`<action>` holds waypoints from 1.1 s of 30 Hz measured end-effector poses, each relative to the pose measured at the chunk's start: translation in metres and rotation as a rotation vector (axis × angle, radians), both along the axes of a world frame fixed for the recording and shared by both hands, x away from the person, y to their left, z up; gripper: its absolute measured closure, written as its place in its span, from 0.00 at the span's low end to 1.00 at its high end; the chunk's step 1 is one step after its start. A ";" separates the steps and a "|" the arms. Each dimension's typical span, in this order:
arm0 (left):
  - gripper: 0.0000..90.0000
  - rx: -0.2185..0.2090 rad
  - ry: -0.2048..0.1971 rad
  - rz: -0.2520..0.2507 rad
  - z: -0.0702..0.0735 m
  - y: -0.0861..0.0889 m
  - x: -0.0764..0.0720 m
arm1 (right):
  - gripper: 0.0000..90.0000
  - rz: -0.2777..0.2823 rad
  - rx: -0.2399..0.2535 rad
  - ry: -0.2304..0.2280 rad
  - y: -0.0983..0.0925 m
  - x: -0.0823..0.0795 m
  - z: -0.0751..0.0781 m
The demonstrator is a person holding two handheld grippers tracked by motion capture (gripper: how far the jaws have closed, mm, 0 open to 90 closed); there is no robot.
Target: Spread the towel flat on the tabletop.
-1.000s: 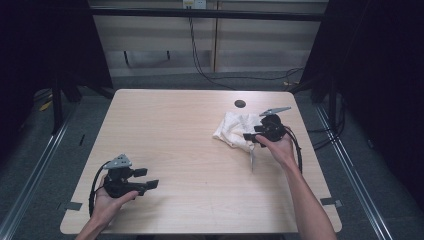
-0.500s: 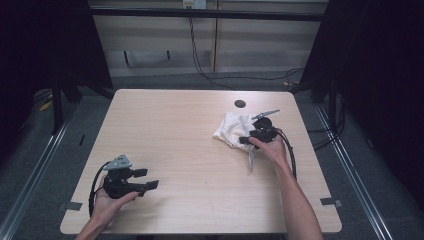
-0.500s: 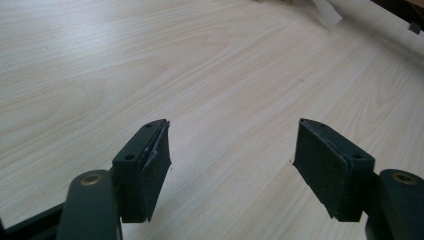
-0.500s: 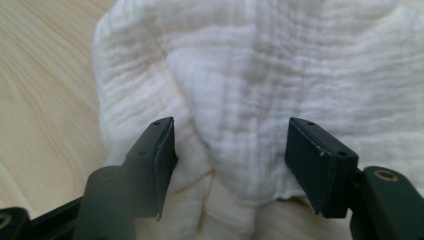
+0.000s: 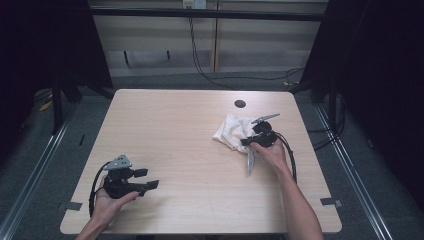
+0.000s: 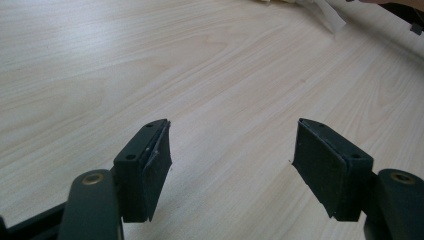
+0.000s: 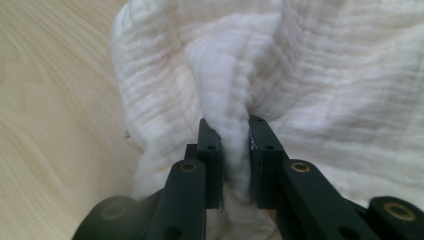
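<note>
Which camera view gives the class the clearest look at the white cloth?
The right gripper view: the white cloth is close, its crinkled weave plain, a fold pinched between the right gripper jaws. The high view shows it small, crumpled. The left gripper view catches just an edge.

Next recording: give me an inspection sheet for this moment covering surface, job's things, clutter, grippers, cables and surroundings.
Surface: pale wood table, with a dark round hole near its far edge.
Job's things: crumpled white cloth on the table's right half.
Clutter: nothing seen.
Grippers: right gripper has just been closing, and its jaws pinch a raised fold of the cloth. Left gripper is open over bare wood at the near left.
Cables: a black cable trails from the right gripper along the forearm; others hang by the back wall.
Surroundings: dark curtains at both sides, grey floor, metal rails.
</note>
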State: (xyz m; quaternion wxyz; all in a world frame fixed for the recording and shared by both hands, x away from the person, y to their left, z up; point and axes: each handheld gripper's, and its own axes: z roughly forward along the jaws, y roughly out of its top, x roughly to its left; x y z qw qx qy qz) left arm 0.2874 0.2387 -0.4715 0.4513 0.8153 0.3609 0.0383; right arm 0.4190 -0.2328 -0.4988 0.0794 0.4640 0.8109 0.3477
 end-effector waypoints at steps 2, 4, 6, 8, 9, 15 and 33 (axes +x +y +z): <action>0.34 0.001 0.003 -0.004 -0.001 -0.001 0.001 | 0.90 0.009 0.013 -0.003 0.001 -0.003 -0.001; 0.35 0.002 0.002 -0.004 -0.001 -0.001 0.000 | 0.90 0.010 0.028 0.002 0.001 -0.008 -0.002; 0.35 0.008 0.003 -0.006 -0.001 -0.003 -0.001 | 0.91 0.007 0.060 0.009 0.000 -0.012 -0.003; 0.37 0.016 0.003 -0.002 -0.001 -0.004 -0.001 | 0.91 0.011 0.066 0.017 0.000 -0.016 -0.003; 0.39 0.023 0.000 0.004 -0.001 -0.004 -0.001 | 0.91 0.014 0.063 0.016 0.000 -0.018 -0.003; 0.41 0.027 -0.013 -0.012 -0.001 -0.007 -0.002 | 0.91 0.040 0.037 0.009 0.007 -0.032 -0.001; 0.60 0.036 -0.025 -0.038 0.004 -0.017 -0.007 | 0.91 0.155 0.038 -0.014 0.031 -0.077 -0.001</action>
